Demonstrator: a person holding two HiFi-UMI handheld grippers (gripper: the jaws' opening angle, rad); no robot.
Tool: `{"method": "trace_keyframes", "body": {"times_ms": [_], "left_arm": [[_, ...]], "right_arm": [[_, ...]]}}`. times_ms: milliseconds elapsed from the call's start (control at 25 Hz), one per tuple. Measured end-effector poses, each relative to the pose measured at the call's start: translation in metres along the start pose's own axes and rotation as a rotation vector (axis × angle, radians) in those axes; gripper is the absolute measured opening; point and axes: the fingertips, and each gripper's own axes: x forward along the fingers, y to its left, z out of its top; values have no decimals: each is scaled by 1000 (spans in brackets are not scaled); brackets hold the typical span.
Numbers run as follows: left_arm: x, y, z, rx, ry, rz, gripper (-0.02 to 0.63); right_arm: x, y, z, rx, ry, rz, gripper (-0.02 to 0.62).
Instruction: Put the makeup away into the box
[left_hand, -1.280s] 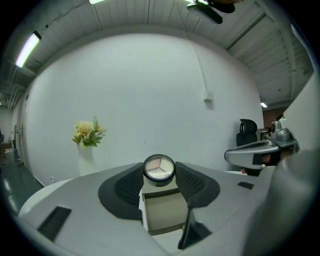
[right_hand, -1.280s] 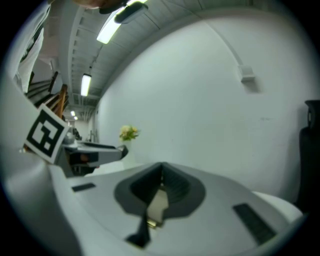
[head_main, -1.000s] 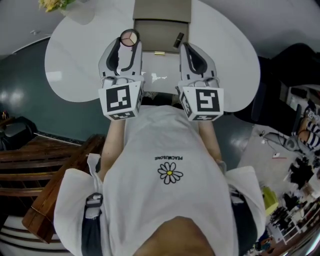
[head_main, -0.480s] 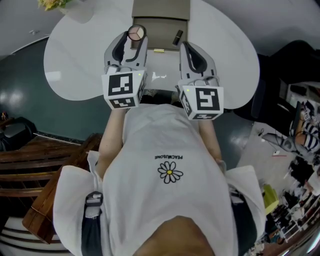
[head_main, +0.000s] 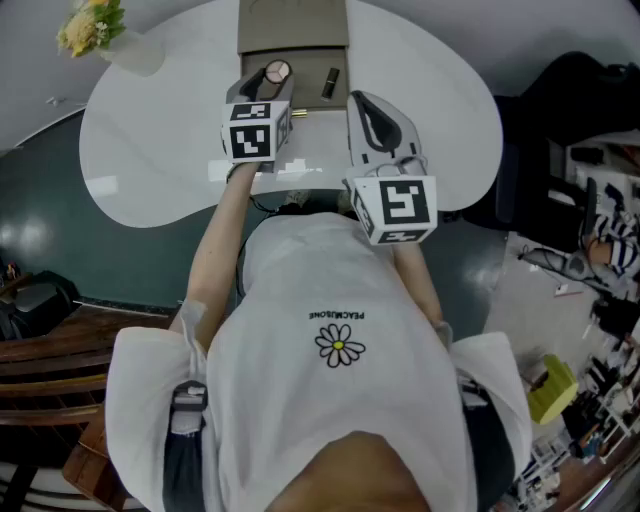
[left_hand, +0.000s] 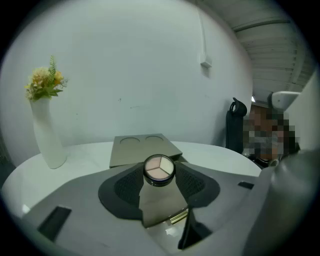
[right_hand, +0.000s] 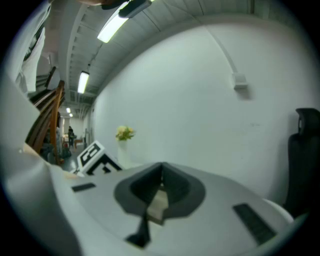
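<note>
- On the white worktop (head_main: 150, 130), at its far side, the box (head_main: 305, 62) stands open, its lid (left_hand: 142, 150) up behind it with two round hollows showing
- Inside the box a dark tube (head_main: 329, 82) lies near the right wall
- Over the box, left of the tube, the round compact (left_hand: 159, 169) with three pale shades hangs in the left gripper (head_main: 266, 88); both fingers (left_hand: 125, 187) press on its sides at a middling spread
- Whether the compact touches the box floor cannot be told
- Just before the box's near edge a gold stick (left_hand: 177, 216) lies on the worktop
- Right gripper (right_hand: 161, 181) hovers level beside the left one, nearer the person, fingertips together with nothing between them
- At the far left of the worktop stands a white vase (left_hand: 47, 135) of yellow flowers
- Against a second ago: the left gripper has gone forward and down, and the compact, then high by the box's left edge, is now low over the box; the right gripper has kept its place, and the tube and the gold stick lie as they did
</note>
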Motion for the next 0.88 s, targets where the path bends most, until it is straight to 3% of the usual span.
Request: {"method": "trace_keyframes", "body": {"times_ms": [640,880], "left_arm": [[84,-1,-53,6,326,-21,213],[88,-4,-57,6,331,-37,215]], "right_arm": [[-10,-15,-7,6,37,-49,29],[-15,-18,-12,11,52,-63,29]]}}
